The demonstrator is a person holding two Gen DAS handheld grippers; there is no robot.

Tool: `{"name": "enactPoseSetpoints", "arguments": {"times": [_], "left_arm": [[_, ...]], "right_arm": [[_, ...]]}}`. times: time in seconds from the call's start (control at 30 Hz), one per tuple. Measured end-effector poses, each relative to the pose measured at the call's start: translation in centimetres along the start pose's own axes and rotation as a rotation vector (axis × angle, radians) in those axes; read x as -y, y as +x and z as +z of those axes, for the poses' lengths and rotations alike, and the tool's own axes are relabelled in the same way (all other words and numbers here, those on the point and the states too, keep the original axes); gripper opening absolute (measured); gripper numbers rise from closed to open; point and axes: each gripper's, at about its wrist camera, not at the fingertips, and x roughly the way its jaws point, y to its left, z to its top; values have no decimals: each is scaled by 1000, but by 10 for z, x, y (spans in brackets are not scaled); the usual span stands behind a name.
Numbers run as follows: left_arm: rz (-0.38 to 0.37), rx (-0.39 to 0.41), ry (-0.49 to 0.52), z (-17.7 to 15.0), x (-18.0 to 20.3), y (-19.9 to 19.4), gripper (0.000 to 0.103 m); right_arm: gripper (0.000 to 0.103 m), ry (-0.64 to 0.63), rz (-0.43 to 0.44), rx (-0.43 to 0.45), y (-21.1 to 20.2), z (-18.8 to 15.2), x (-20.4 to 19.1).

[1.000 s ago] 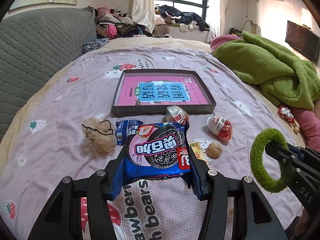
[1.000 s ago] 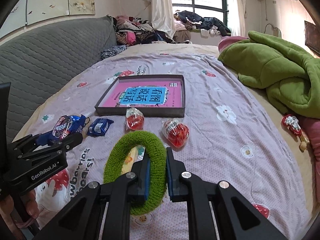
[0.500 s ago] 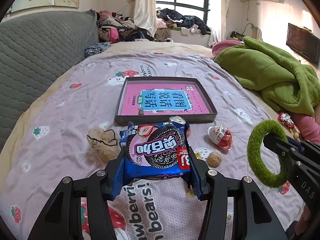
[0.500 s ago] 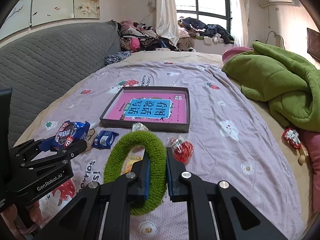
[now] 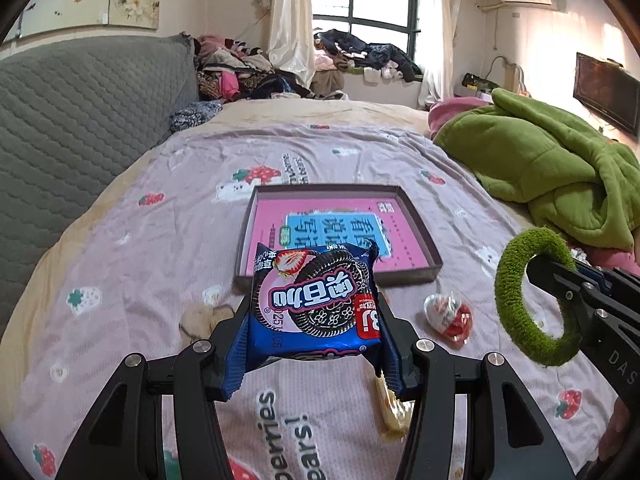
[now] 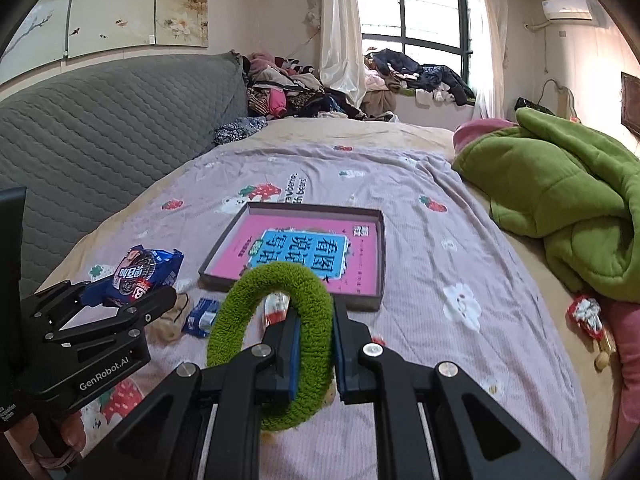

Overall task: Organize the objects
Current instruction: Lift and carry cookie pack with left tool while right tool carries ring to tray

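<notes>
My left gripper (image 5: 316, 344) is shut on a blue cookie packet (image 5: 316, 300) and holds it above the bedsheet, just short of the shallow box tray (image 5: 420, 232) with its pink and blue base. The same packet (image 6: 144, 276) shows at the left of the right wrist view. My right gripper (image 6: 316, 344) is shut on the rim of a fuzzy green ring (image 6: 240, 316), also lifted, with the tray (image 6: 382, 248) straight ahead. In the left wrist view the green ring (image 5: 516, 312) hangs at the right.
On the sheet lie a red-and-white foil egg (image 5: 448, 316), a small blue packet (image 6: 202, 316), a beige crumpled thing (image 5: 200, 320) and a yellow wrapper (image 5: 394, 412). A green blanket (image 5: 552, 176) lies at the right, a grey headboard (image 5: 80, 128) at the left.
Both grippers have risen and moved toward the tray with their loads still held. The loose things on the sheet now sit lower in both views.
</notes>
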Motion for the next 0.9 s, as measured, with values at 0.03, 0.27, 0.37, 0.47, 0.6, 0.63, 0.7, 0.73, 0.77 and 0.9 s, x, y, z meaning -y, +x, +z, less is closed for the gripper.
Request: {"name": "enactPoseSetpoints", "arguments": {"times": [0.03, 0.27, 0.37, 0.47, 0.6, 0.63, 0.7, 0.73, 0.77, 0.9], "left_arm": [[-1, 2, 1, 3, 0, 3, 56], [2, 13, 2, 34, -2, 27, 56], [8, 12, 7, 46, -2, 40, 56], [6, 10, 4, 57, -4, 55, 56], [11, 12, 1, 71, -5, 76, 56], [9, 9, -2, 75, -5, 83, 56], [13, 10, -4, 84, -7, 95, 56], [13, 10, 0, 89, -7, 102, 56], [16, 11, 4, 92, -6, 107, 56], [24, 10, -2, 107, -7, 136, 56]], "right_arm": [[14, 0, 3, 4, 2, 2, 0], [14, -2, 7, 12, 29, 27, 5], [14, -1, 14, 14, 44, 39, 6], [14, -2, 17, 16, 58, 49, 6], [14, 1, 20, 25, 77, 61, 6], [14, 6, 18, 27, 84, 66, 7], [14, 19, 18, 26, 96, 73, 11], [14, 25, 22, 22, 103, 78, 13], [14, 29, 24, 21, 108, 81, 15], [14, 40, 20, 18, 132, 93, 22]]}}
